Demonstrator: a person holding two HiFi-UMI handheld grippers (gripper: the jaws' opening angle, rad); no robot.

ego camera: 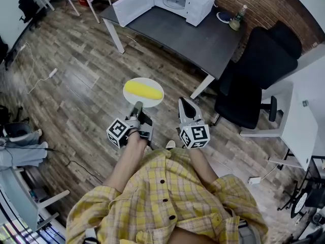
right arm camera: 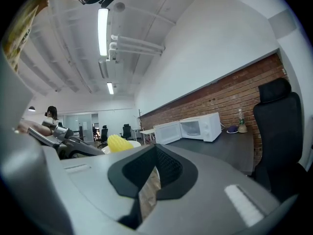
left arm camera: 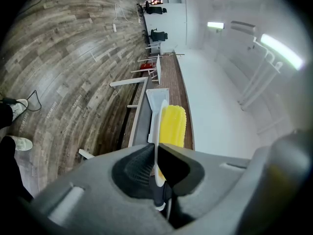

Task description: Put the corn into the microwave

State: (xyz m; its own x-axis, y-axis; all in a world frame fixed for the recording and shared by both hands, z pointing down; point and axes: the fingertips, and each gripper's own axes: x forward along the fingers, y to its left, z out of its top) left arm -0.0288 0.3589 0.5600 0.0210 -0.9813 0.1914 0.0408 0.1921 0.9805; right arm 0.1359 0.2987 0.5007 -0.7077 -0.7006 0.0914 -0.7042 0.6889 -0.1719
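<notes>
A yellow corn cob (ego camera: 143, 90) lies on a white plate (ego camera: 152, 102) held in the air over the wooden floor. My left gripper (ego camera: 137, 105) is shut on the plate's near rim; in the left gripper view the plate (left arm camera: 159, 114) stands edge-on between the jaws, with the corn (left arm camera: 173, 125) beyond it. My right gripper (ego camera: 184, 101) hangs beside it on the right, jaws together and holding nothing. The white microwave (ego camera: 177, 1) stands on the dark table (ego camera: 203, 39) ahead with its door swung open. The right gripper view shows the microwave (right arm camera: 195, 127) and the corn (right arm camera: 119, 142).
A black office chair (ego camera: 259, 70) stands at the table's right end. A bottle (ego camera: 236, 18) and a small dish sit on the table's far right corner. A white desk (ego camera: 304, 121) lies to the right, and cables and a power strip (ego camera: 51, 73) on the floor to the left.
</notes>
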